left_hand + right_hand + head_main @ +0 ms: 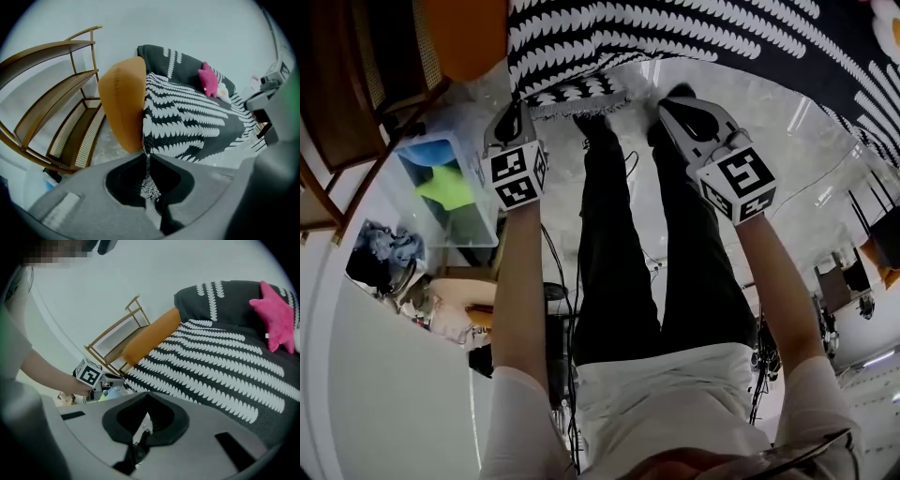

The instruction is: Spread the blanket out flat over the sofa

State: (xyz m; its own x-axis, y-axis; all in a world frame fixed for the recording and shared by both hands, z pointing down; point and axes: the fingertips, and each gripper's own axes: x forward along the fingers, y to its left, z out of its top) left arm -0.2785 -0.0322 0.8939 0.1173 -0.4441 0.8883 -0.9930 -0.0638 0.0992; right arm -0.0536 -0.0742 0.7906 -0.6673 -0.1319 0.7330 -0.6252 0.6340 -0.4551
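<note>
Two grippers are held low at the sofa's (157, 52) front. The left gripper (146, 157) is clamped on the blanket's (187, 117) hem, probably so that it can be drawn flat. The right gripper's (147, 394) jaws are closed, with no cloth plainly caught. Beyond, the blanket is draped across the seat beside the orange armrest (123, 103).

— What sort of room is this?
— A home living room: a dark sofa (220, 301) with an orange armrest (122, 105), a black-and-white blanket (225, 366) and a pink star cushion (277, 317).
— And beside it?
— A curved wooden shelf rack (56, 93) by the white wall (197, 28), and a clear storage bin (441, 187) on the glossy pale floor (825, 159).
</note>
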